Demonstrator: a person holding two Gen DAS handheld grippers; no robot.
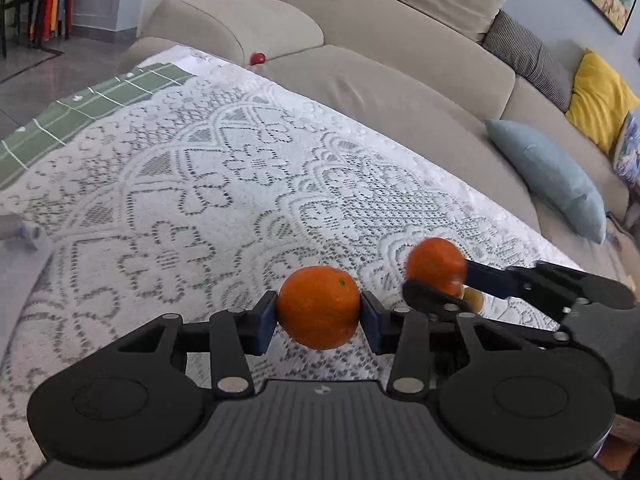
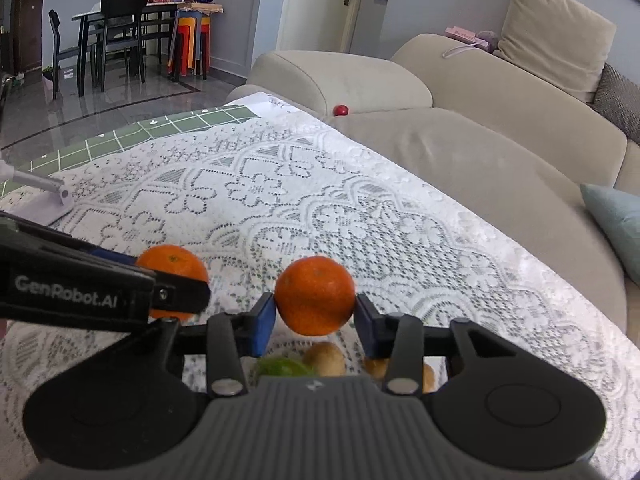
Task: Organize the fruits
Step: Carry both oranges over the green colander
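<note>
Oranges sit one in each of your tools: the left gripper (image 1: 319,312) is clamped on one orange (image 1: 319,307), the right gripper (image 2: 315,312) on a second orange (image 2: 315,301), both lifted above the lace tablecloth (image 2: 360,208). Only the pad (image 1: 266,320) edges touch each round skin, so a quick swing could roll either fruit free. Below your right tool lie a green fruit (image 2: 282,366) and brown ones (image 2: 325,357); lowering blindly could knock them.
</note>
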